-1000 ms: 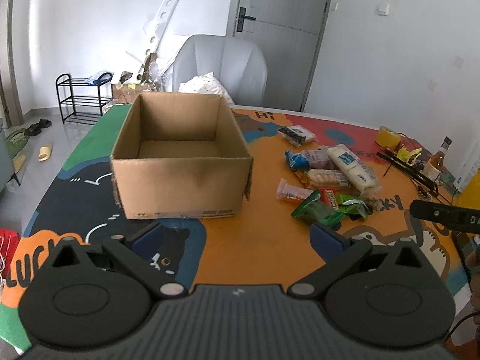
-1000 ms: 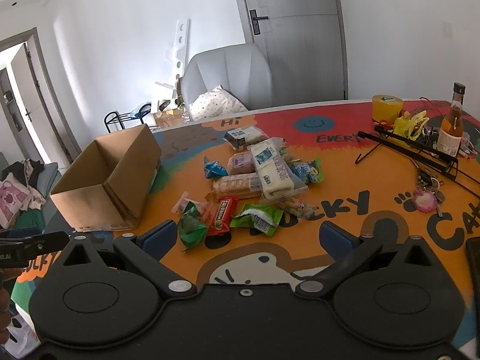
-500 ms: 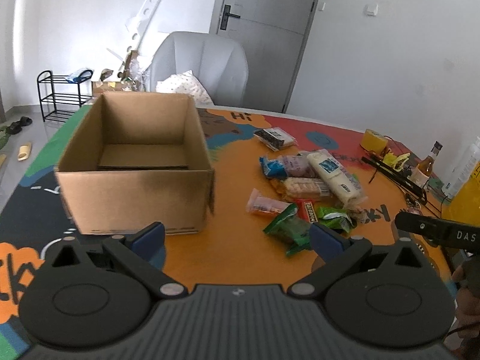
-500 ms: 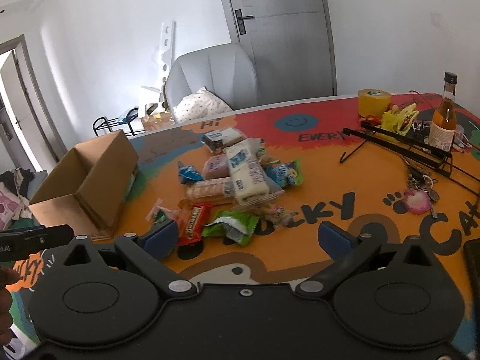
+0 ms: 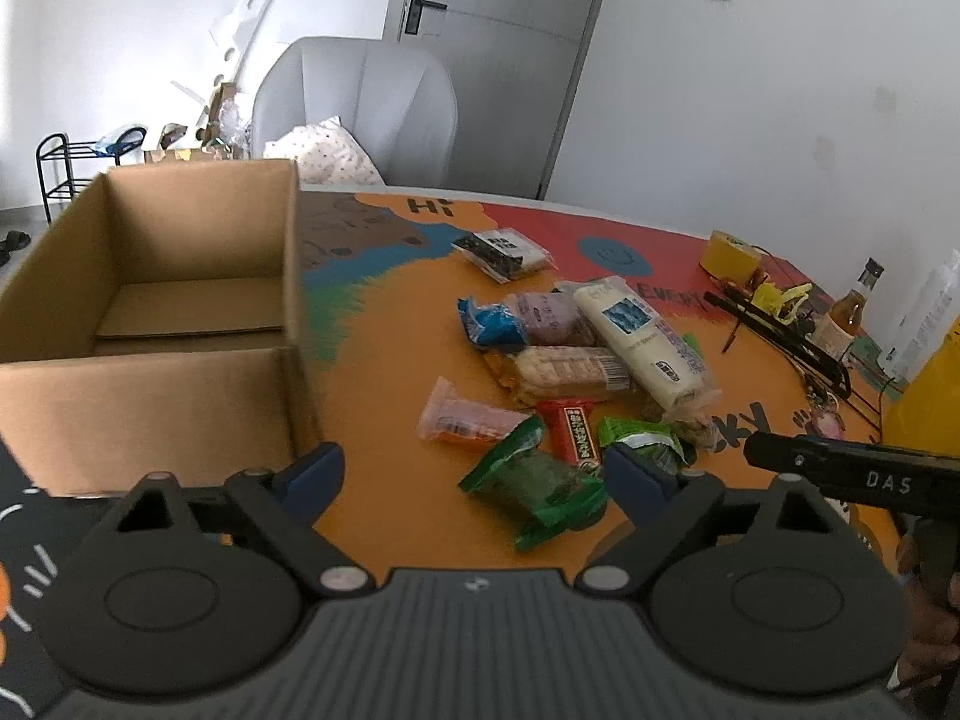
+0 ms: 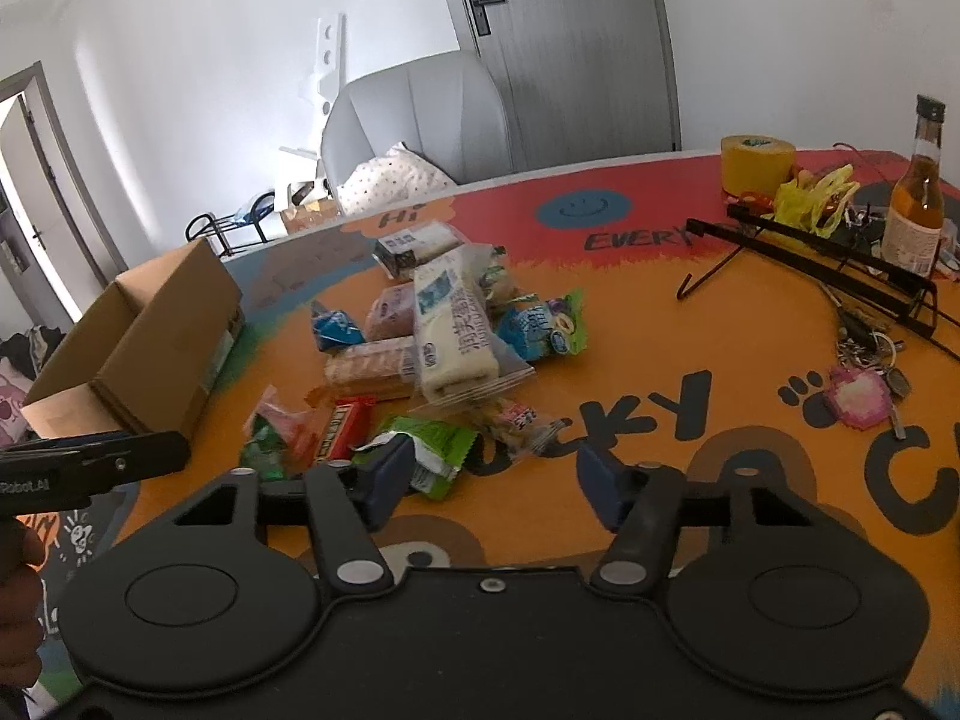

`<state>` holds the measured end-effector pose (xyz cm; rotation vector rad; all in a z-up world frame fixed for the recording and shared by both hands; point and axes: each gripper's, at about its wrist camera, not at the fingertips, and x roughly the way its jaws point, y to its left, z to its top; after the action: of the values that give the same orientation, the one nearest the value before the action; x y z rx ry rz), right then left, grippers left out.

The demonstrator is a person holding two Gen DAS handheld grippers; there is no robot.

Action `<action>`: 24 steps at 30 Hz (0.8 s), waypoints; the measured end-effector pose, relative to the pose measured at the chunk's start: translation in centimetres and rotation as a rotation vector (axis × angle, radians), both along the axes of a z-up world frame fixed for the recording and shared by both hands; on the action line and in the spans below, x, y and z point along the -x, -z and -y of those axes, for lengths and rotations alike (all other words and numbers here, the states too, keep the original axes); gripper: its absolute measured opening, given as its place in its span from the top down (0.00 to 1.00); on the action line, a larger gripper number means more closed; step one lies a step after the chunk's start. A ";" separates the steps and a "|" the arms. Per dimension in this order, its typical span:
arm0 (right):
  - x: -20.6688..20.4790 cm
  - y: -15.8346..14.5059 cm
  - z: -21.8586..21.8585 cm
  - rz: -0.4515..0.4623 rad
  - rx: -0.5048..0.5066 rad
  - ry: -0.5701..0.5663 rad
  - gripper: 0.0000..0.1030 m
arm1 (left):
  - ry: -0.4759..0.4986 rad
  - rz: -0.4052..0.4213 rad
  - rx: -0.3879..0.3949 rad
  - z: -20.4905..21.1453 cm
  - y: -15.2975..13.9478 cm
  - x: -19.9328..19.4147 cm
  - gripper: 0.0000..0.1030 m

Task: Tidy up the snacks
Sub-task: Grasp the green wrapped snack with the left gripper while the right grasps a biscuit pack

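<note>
One open cardboard box (image 5: 180, 324); roughly ten snack packets (image 5: 570, 360), overlap blurs count. Left gripper (image 5: 474, 474) jaws wide, just closing slightly, around the green packet (image 5: 534, 480) untouched. Right gripper (image 6: 495, 474) jaws half-narrowed, just closing, nothing held.

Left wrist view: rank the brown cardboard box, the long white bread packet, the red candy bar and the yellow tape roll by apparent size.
1. Brown cardboard box, though it is also nearest.
2. Long white bread packet.
3. Red candy bar and yellow tape roll look about alike; the roll sits farther off, so no ranking.
</note>
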<state>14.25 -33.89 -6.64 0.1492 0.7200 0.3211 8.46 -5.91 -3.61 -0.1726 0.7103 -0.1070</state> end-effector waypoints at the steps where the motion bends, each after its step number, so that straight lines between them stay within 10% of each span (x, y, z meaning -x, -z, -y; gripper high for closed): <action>1: -0.4 0.2 0.0 -0.003 0.004 -0.001 0.45 | 0.003 -0.005 0.002 0.2 0.2 -0.4 0.12; 24: -4.8 2.2 -1.0 -0.017 0.029 -0.049 0.46 | 0.015 -0.126 -0.008 3.4 4.4 -4.8 0.17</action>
<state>19.00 -32.92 -8.88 0.1072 0.7461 0.3559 13.26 -9.32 -8.06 -0.1672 0.8372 -0.1079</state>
